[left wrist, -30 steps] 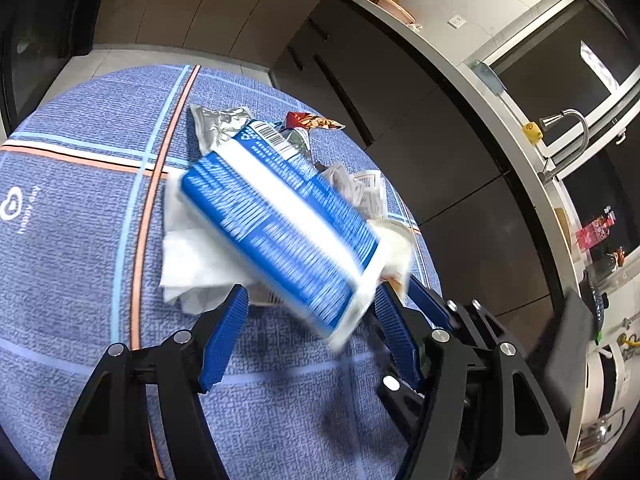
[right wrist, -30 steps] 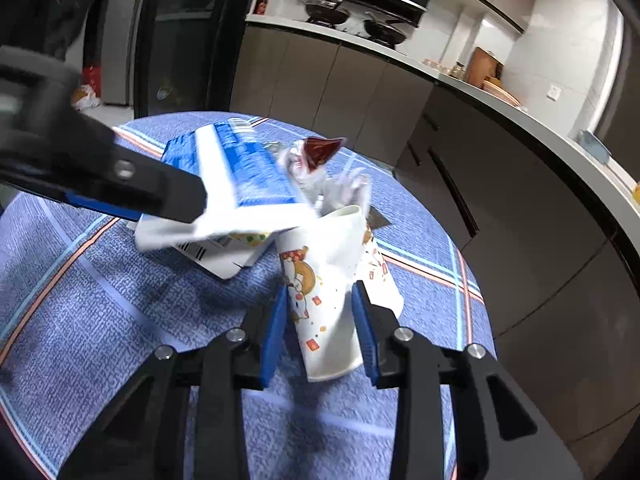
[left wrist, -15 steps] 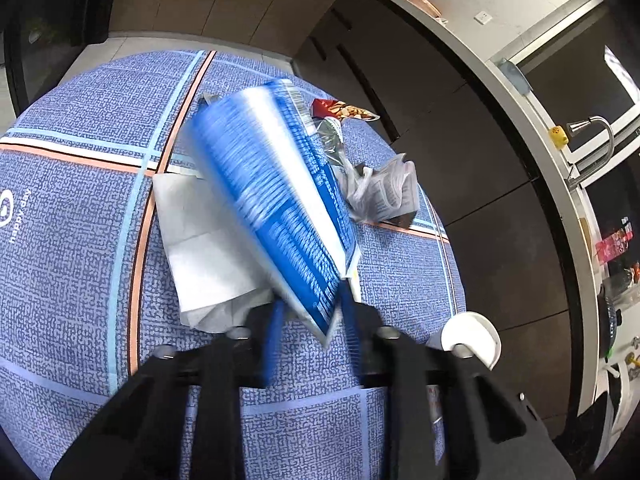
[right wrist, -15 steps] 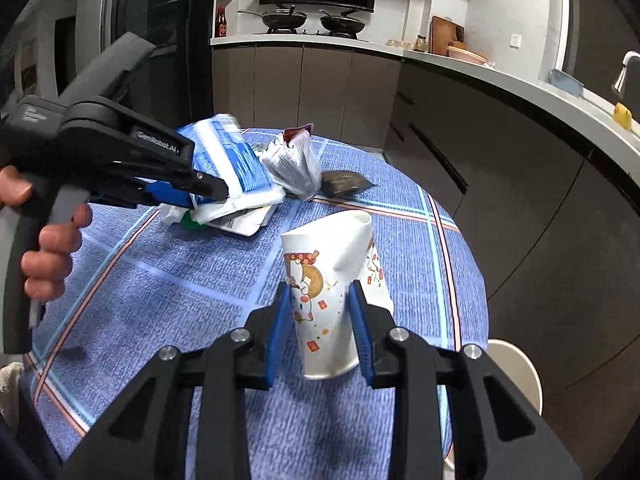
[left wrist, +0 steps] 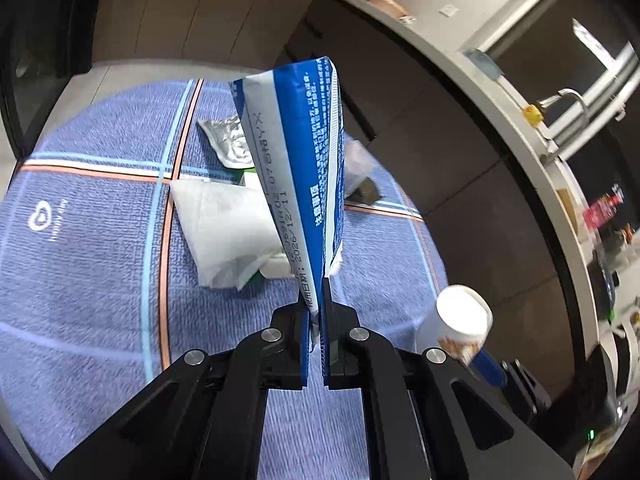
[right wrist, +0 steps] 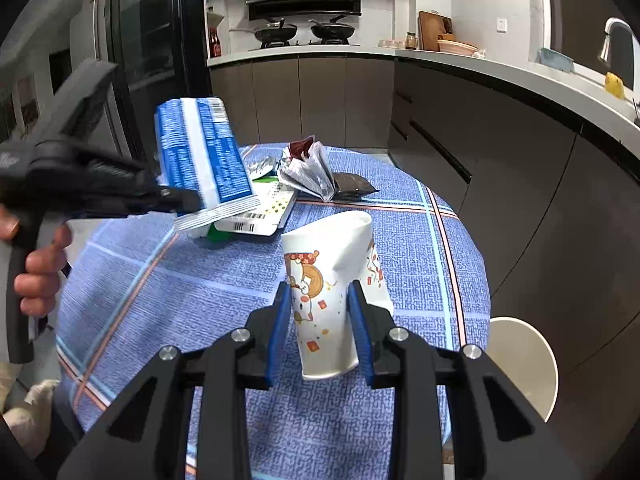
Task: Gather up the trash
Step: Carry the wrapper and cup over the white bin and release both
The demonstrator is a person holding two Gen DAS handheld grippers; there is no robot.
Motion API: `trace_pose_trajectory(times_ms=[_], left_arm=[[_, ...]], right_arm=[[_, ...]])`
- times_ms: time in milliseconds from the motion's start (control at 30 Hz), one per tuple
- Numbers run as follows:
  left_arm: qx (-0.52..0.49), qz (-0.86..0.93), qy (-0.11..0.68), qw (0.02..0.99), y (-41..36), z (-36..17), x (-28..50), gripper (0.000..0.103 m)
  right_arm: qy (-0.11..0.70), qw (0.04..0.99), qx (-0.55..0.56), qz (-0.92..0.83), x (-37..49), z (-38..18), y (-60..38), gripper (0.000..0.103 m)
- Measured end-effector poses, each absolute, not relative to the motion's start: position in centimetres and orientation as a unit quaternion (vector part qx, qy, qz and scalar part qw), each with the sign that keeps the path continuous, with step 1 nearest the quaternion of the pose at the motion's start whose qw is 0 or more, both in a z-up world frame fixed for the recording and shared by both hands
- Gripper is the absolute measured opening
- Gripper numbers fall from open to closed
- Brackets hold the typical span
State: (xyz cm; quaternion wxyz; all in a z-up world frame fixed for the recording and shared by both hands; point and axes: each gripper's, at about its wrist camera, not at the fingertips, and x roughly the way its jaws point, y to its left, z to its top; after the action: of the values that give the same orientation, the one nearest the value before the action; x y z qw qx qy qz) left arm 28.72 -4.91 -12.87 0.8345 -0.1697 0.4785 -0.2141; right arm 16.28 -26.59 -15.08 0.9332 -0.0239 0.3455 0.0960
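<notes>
The left gripper (left wrist: 316, 320) is clenched on the bottom edge of the blue wrapper (left wrist: 304, 168), held upright above the table (left wrist: 92, 264). The right gripper (right wrist: 320, 320) grasps the paper cup (right wrist: 332, 280) between its fingers. Beyond the fingers, a tissue (left wrist: 224, 220), foil wrappers (right wrist: 308, 172) and a flattened box (right wrist: 256, 216) remain uncollected.

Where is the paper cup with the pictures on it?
The paper cup is squeezed in the right gripper, held above the blue tablecloth. In the right wrist view it sits centre, right of the blue packet.
</notes>
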Motion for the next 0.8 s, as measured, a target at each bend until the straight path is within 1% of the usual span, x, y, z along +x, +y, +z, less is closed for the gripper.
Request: trace_pose_trajectory(times_ms=[200,433,567,800], left_arm=[[-0.152,-0.24,0.447,0.849,-4.6,-9.2,26.0,0.004],[-0.103,-0.303,0.43,0.844,-9.2,-6.2,23.6,0.004],[-0.069,-0.348,0.433,0.828,-13.7,-5.6,22.8,0.004],[-0.01,-0.41,0.451,0.792,-21.5,-7.3,21.8,0.004]], right_arm=[[0.319,0.944,-0.013,0.088,14.5,-12.8,-27.5,0.03],[0.291,0.955,-0.001,0.049,11.8,-10.3,-30.7,0.03],[0.285,0.958,0.006,0.01,10.1,-9.8,-34.1,0.03],[0.293,0.953,0.06,-0.055,8.0,-11.4,-40.6,0.03]])
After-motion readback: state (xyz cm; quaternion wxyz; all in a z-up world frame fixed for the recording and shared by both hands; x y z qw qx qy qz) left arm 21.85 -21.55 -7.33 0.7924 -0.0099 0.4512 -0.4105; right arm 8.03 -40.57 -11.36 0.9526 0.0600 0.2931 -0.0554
